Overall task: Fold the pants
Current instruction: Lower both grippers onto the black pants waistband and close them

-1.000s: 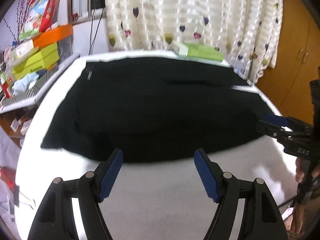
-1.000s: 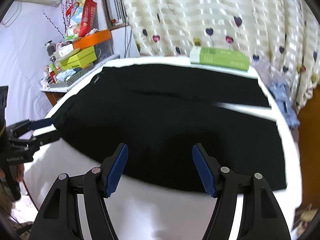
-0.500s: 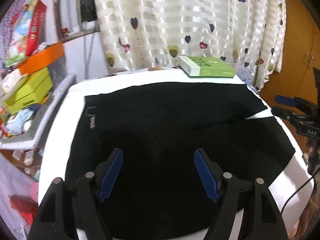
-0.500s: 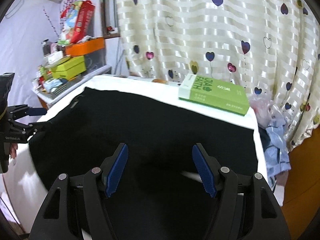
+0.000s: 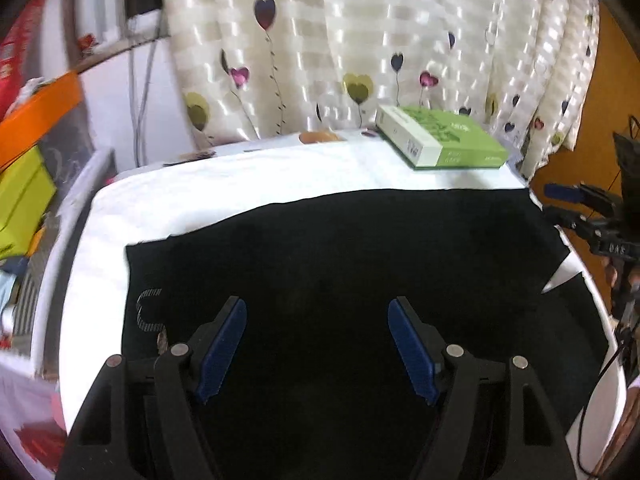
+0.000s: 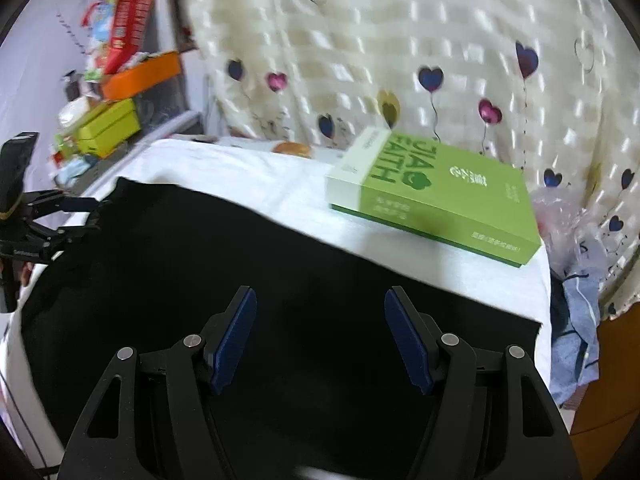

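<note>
**Black pants flat on the table, both grippers spread wide above them**

The black pants [image 5: 352,280] lie spread across a white-covered table [image 5: 248,184], filling the lower half of both wrist views. There's a small grey-white printed mark [image 5: 149,310] on the fabric at lower left of the left wrist view, but I can't read it. At mid right in that view a sliver of white shows between two dark edges of cloth.

Behind the pants, upper right of centre, sits a green box [image 6: 436,200] flat on the table with "JIA FAITH" in big letters; the smaller print is too blurry. There's a bare strip of white between the pants' far edge and the box, so some room there. A heart-print curtain [image 5: 360,40] hangs close behind.

The left gripper [image 5: 316,344] hovers over the fabric, blue pads wide apart, nothing between them. Same for the right gripper [image 6: 320,336], low over the cloth, jaws spread and empty. Each one shows at the side edge of the other's view, at the pants' outer edge. Stacked boxes [image 6: 108,120] clutter the far left.
</note>
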{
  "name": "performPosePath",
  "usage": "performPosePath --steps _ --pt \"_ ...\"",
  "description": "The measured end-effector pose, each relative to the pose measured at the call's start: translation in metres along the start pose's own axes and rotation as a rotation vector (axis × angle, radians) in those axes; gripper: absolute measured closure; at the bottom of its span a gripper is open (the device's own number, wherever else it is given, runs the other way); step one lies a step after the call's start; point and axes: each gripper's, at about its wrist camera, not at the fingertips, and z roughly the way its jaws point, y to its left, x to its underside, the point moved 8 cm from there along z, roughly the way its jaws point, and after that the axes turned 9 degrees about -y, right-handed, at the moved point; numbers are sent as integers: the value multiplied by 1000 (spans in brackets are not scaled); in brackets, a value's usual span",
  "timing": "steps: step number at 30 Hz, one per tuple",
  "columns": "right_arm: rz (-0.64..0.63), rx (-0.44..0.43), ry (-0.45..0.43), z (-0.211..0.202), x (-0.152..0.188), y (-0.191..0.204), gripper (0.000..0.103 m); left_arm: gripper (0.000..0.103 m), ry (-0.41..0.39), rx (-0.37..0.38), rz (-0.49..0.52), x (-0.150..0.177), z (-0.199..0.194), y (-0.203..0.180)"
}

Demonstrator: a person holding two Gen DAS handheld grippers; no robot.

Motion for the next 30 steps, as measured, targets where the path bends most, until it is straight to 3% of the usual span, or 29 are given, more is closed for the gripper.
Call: performPosePath --steps 3,12,20,30 --pt "-13 35 34 26 2 -13 36 28 26 -7 23 -8 25 7" --pt "-14 -54 100 77 4 -21 36 28 80 -46 81 -21 81 28" --pt "-35 -93 117 102 1 -24 36 28 92 16 59 -33 114 42" --pt "-44 -146 104 106 0 -22 36 27 103 83 92 -35 127 35"
